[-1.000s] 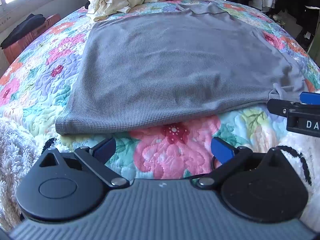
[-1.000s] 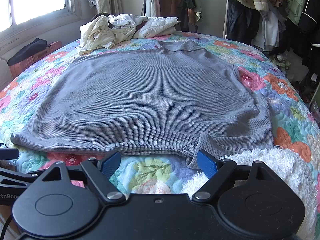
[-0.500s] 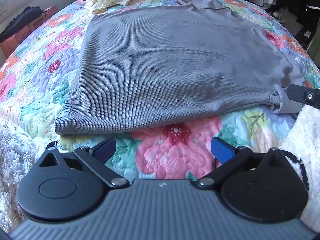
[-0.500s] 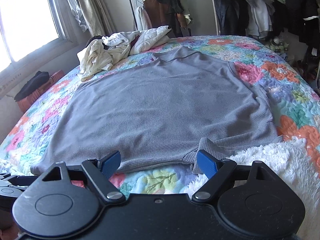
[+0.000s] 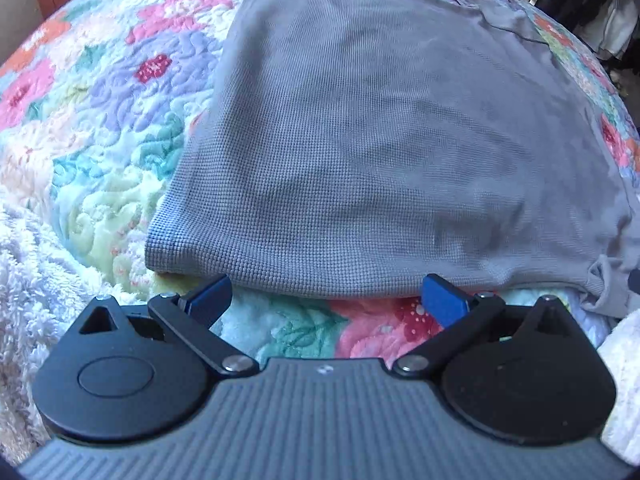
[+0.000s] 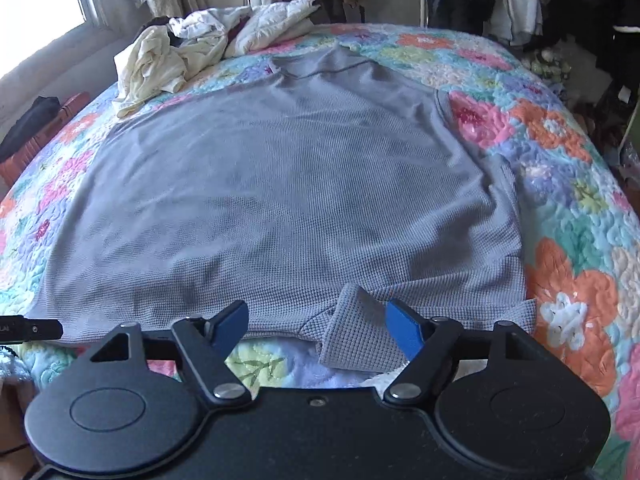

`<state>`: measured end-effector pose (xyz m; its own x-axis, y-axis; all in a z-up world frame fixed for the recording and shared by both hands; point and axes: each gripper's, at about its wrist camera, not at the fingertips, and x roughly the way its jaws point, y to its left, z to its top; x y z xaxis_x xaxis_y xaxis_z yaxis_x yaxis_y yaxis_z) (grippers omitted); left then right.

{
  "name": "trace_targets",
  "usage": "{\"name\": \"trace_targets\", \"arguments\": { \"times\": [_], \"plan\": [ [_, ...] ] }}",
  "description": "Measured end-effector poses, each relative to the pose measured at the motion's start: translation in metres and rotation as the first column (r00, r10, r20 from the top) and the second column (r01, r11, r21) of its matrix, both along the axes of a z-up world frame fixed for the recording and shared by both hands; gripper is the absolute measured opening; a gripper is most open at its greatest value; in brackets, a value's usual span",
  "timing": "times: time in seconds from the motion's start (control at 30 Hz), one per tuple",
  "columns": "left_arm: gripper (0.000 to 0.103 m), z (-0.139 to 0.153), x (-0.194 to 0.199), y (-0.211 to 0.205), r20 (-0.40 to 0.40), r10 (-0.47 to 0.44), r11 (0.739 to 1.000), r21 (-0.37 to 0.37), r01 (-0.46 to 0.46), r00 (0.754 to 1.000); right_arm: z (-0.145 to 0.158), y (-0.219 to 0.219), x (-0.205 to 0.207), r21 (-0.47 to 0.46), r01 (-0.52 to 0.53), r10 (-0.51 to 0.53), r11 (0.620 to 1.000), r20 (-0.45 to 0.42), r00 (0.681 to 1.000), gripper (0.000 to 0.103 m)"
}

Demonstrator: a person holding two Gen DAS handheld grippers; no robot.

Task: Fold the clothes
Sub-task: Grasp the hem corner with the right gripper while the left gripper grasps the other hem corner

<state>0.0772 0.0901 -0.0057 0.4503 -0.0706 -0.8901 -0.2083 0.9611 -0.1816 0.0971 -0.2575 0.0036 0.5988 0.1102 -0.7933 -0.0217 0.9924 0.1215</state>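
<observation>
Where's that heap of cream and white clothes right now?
In the right wrist view, the pile of pale clothes sits at the far left of the floral quilt, beyond the grey shirt, near the window.

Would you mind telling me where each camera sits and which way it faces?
Left wrist: on the left gripper, low over the grey shirt hem's left corner; its open blue fingers show.
Right wrist: on the right gripper, facing up the bed at the hem's flipped flap; open fingers show.
Shared: shirt, floral quilt.
</observation>
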Motion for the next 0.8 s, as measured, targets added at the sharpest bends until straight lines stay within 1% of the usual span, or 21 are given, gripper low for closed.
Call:
{"name": "trace_targets", "arguments": {
  "times": [0.03, 0.07, 0.1, 0.13, 0.17, 0.2, 0.23, 0.27, 0.33, 0.37, 0.43, 0.47, 0.53, 0.6, 0.67, 0.7, 0.77, 0.8],
  "plan": [
    [0.103, 0.000, 0.003, 0.004, -0.003, -0.011, 1.000, -0.028, 0.011, 1.000, -0.002, -0.003, 0.005, -0.009, 0.003, -0.003, 1.000, -0.018, 1.000, 0.064],
    [0.103, 0.001, 0.006, 0.007, -0.003, -0.020, 0.999, -0.049, 0.020, 1.000, -0.004, -0.007, 0.011, -0.018, 0.006, -0.007, 1.000, -0.038, 0.999, 0.060],
    [0.103, 0.004, 0.007, 0.008, 0.010, -0.019, 0.999, -0.032, 0.019, 1.000, -0.007, -0.010, 0.016, -0.017, 0.008, -0.009, 1.000, -0.061, 0.998, 0.054],
    [0.103, 0.006, 0.008, 0.008, 0.025, -0.017, 1.000, 0.000, 0.017, 1.000, -0.010, -0.013, 0.021, -0.013, 0.008, -0.009, 1.000, -0.084, 0.996, 0.046],
    [0.103, 0.008, 0.008, 0.007, 0.036, -0.017, 0.999, 0.027, 0.016, 0.999, -0.013, -0.014, 0.024, 0.003, 0.000, 0.001, 1.000, -0.109, 0.994, 0.043],
    [0.103, 0.006, 0.009, 0.009, 0.033, -0.021, 1.000, 0.024, 0.020, 0.999, -0.017, -0.015, 0.028, 0.015, -0.006, 0.008, 1.000, -0.135, 0.991, 0.043],
    [0.102, 0.005, 0.010, 0.010, 0.030, -0.024, 1.000, 0.019, 0.023, 0.999, -0.021, -0.015, 0.030, 0.013, -0.002, 0.004, 1.000, -0.164, 0.987, 0.043],
    [0.098, 0.003, 0.010, 0.010, 0.029, -0.021, 1.000, 0.005, 0.020, 0.999, -0.026, -0.015, 0.033, 0.010, 0.002, 0.000, 1.000, -0.192, 0.981, 0.043],
    [0.095, -0.001, 0.010, 0.009, 0.026, -0.014, 1.000, -0.023, 0.014, 1.000, -0.034, -0.014, 0.037, 0.004, 0.008, -0.007, 1.000, -0.245, 0.970, 0.047],
    [0.092, -0.002, 0.010, 0.009, 0.025, -0.011, 0.999, -0.037, 0.011, 1.000, -0.036, -0.012, 0.038, -0.008, 0.002, -0.004, 1.000, -0.253, 0.967, 0.048],
    [0.090, -0.006, 0.010, 0.008, 0.023, -0.004, 0.998, -0.065, 0.005, 1.000, -0.039, -0.007, 0.040, -0.032, -0.024, 0.015, 0.999, -0.276, 0.961, 0.055],
    [0.090, -0.008, 0.010, 0.008, 0.021, -0.001, 0.997, -0.079, 0.002, 1.000, -0.040, -0.004, 0.042, -0.052, -0.039, 0.022, 0.998, -0.288, 0.958, 0.057],
    [0.090, -0.012, 0.010, 0.008, 0.016, 0.009, 0.995, -0.104, -0.007, 1.000, -0.042, 0.001, 0.045, -0.091, -0.067, 0.036, 0.994, -0.311, 0.950, 0.071],
    [0.091, -0.020, 0.015, 0.010, -0.016, 0.050, 0.994, -0.092, -0.051, 0.999, -0.045, 0.004, 0.051, -0.116, -0.086, 0.043, 0.989, -0.334, 0.941, 0.073],
    [0.100, -0.029, 0.021, 0.014, -0.040, 0.085, 0.993, -0.079, -0.088, 0.996, -0.050, 0.006, 0.058, -0.132, -0.106, 0.052, 0.986, -0.359, 0.932, 0.073],
    [0.100, -0.033, 0.024, 0.017, -0.048, 0.100, 0.992, -0.071, -0.104, 0.994, -0.053, 0.007, 0.062, -0.130, -0.123, 0.066, 0.984, -0.376, 0.924, 0.072],
    [0.100, -0.043, 0.030, 0.022, -0.064, 0.131, 0.989, -0.057, -0.135, 0.989, -0.058, 0.009, 0.064, -0.141, -0.132, 0.069, 0.981, -0.383, 0.921, 0.054],
    [0.100, -0.047, 0.032, 0.025, -0.067, 0.145, 0.988, -0.048, -0.148, 0.987, -0.060, 0.009, 0.065, -0.145, -0.136, 0.071, 0.980, -0.384, 0.921, 0.034]
  ]
}}
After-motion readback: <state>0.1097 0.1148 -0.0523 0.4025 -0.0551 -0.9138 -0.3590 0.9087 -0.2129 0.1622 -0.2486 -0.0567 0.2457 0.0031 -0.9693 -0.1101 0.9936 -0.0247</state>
